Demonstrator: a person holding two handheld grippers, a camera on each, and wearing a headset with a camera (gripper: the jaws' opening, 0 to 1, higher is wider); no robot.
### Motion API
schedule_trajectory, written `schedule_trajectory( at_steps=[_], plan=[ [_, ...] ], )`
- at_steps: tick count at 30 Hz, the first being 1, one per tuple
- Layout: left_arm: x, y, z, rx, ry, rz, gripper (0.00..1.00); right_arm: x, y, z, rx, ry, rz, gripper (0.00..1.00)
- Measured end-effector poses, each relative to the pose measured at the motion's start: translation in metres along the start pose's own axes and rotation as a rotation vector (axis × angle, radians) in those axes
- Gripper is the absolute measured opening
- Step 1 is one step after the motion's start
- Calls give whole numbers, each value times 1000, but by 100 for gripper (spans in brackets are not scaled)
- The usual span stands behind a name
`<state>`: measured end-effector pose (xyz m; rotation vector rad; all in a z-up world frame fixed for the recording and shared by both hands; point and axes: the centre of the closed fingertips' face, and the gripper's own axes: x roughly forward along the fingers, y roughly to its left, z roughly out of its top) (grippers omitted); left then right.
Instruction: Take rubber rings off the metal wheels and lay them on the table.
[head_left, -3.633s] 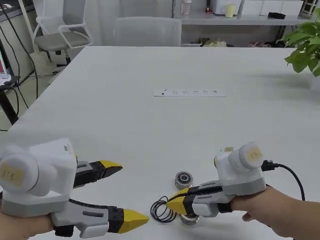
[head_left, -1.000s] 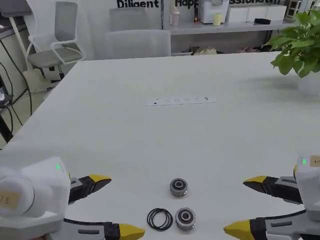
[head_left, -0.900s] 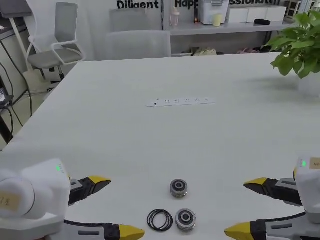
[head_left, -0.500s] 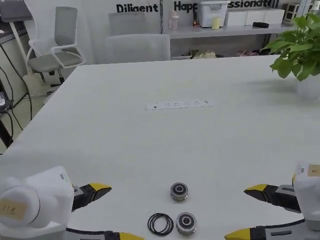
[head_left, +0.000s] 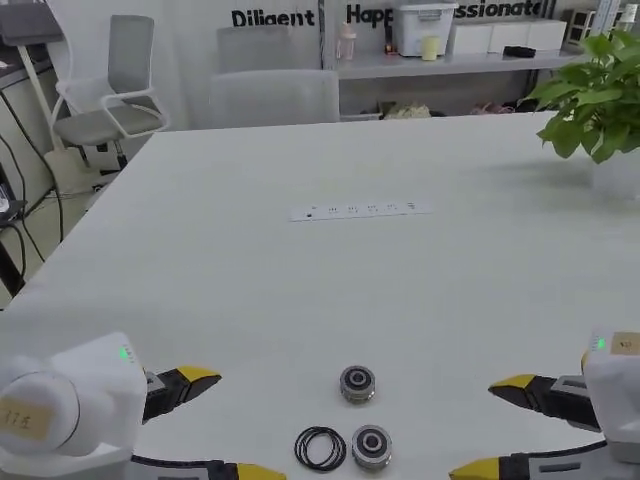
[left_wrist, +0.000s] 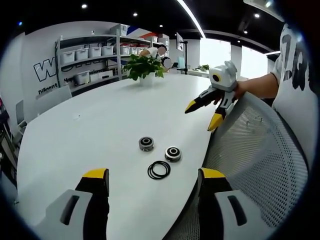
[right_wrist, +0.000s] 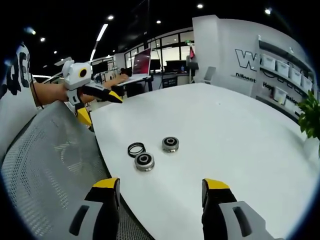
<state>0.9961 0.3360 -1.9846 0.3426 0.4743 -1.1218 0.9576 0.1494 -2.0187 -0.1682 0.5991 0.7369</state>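
Two metal wheels lie near the table's front edge: one (head_left: 357, 383) farther in, one (head_left: 371, 446) closer to the edge. Black rubber rings (head_left: 320, 448) lie flat in a small stack left of the nearer wheel. The same wheels (left_wrist: 146, 143) (left_wrist: 173, 153) and rings (left_wrist: 158, 169) sit ahead of my left gripper (left_wrist: 152, 182), which is open and holds nothing. My right gripper (right_wrist: 161, 191) is open too, with the wheels (right_wrist: 170, 144) (right_wrist: 144, 161) and rings (right_wrist: 135, 149) in front of it. In the head view the left gripper (head_left: 215, 425) is at bottom left, the right gripper (head_left: 500, 428) at bottom right.
A white power strip (head_left: 359, 210) lies mid-table. A potted plant (head_left: 592, 70) stands at the far right. Office chairs (head_left: 110, 90) and shelves stand beyond the table's far edge. A mesh chair back (left_wrist: 255, 150) is close to the table's front edge.
The right gripper has let go and drawn back to the right from the wheels and opened. Wheels and rings lie still; the head camera has tilted.
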Motion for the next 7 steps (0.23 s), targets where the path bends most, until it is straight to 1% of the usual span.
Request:
schedule_trajectory(
  at_steps=[7],
  plan=[
    [0,1,-1,9,10,4,67,0,0,-3,8,13,-1,61]
  ],
)
